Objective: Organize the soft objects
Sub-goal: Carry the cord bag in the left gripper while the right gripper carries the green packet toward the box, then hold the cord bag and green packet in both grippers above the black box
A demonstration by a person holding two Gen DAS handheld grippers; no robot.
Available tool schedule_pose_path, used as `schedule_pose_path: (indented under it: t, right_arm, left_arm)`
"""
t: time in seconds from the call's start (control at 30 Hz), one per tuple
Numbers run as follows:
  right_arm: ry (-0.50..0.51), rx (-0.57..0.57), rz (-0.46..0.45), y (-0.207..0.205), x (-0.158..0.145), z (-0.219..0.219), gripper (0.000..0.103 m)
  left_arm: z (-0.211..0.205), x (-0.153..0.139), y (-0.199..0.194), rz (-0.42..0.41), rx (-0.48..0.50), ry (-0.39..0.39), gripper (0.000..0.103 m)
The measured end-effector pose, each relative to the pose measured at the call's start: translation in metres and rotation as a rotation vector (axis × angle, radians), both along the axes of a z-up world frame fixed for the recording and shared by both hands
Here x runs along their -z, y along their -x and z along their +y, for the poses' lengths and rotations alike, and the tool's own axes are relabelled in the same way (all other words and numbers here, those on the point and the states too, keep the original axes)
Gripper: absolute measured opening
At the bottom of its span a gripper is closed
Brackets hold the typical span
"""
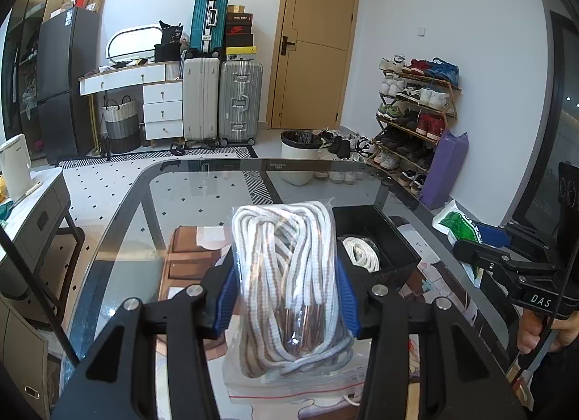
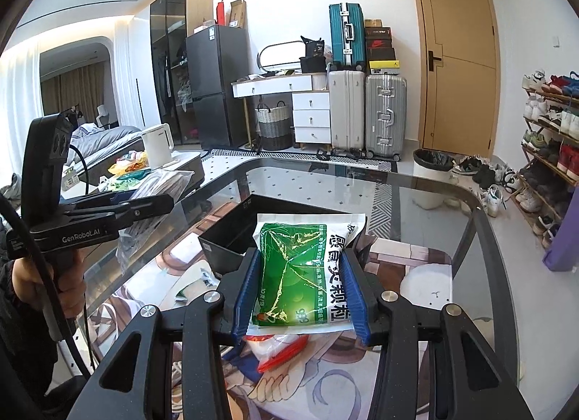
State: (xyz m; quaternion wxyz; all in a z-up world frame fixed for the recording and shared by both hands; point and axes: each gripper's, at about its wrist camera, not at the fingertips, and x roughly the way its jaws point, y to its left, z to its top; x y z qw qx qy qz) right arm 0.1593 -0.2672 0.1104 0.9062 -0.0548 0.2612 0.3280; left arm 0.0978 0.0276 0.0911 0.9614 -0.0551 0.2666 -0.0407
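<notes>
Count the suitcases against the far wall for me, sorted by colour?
Teal suitcase: 1
White suitcase: 1
Silver suitcase: 1
Total: 3

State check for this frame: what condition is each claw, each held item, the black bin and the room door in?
left claw: shut on bagged rope
bagged rope: held, lifted
right claw: shut on green packet
green packet: held, lifted
black bin: open-topped, white rope inside
door: closed
</notes>
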Motion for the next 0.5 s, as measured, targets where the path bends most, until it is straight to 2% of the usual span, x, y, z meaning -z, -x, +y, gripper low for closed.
schedule_pose_path:
  t: [0.5]
  right_arm:
    - [-0.003,-0.001,-0.007,-0.026,-0.01,0.008,0.045]
  left_arm:
    - [-0.012,-0.002,-0.019,0.008,0.008,-0.024,0.047]
